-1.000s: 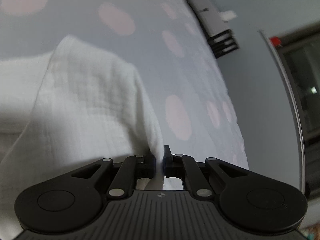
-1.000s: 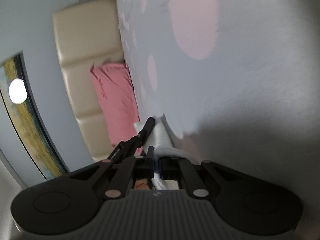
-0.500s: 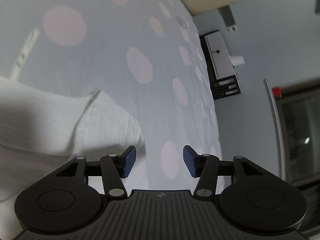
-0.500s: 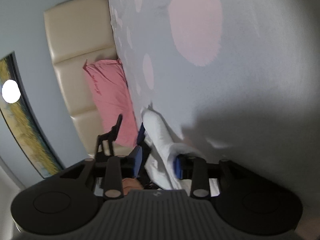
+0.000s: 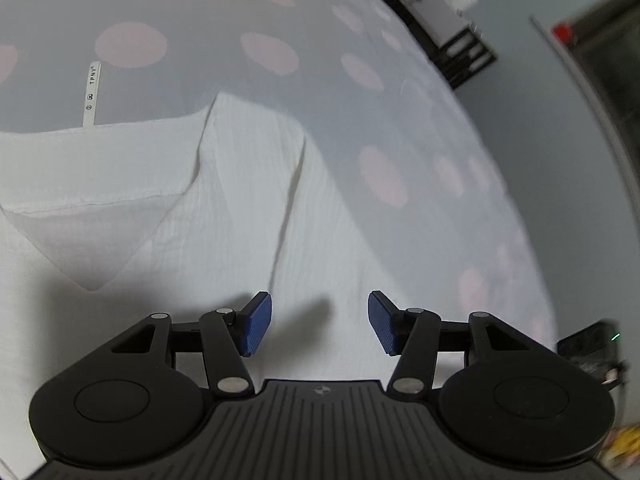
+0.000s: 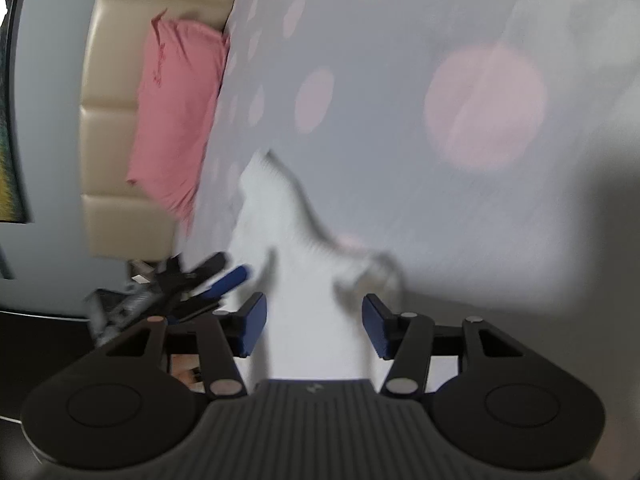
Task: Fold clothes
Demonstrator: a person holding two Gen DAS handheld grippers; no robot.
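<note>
A white crinkled garment (image 5: 168, 216) lies folded on the bed's grey sheet with pink dots (image 5: 264, 52); a white label strip (image 5: 91, 94) sticks out at its far edge. My left gripper (image 5: 319, 322) hovers above the garment's right part, open, nothing between its blue pads. In the right wrist view the same white garment (image 6: 288, 240) lies blurred on the sheet. My right gripper (image 6: 314, 326) is above it and its jaws are opening; the cloth shows in the gap, and the pads do not press on it. The left gripper (image 6: 208, 280) appears at the left of that view.
A pink pillow (image 6: 176, 112) leans against the beige padded headboard (image 6: 112, 92). A black and white shelf unit (image 5: 444, 28) stands past the bed's far right edge. A dark device (image 5: 592, 348) lies beside the bed at the right.
Both grippers let go of the white garment and opened, the left first. Both rose away from the cloth, which now lies flat on the sheet.
</note>
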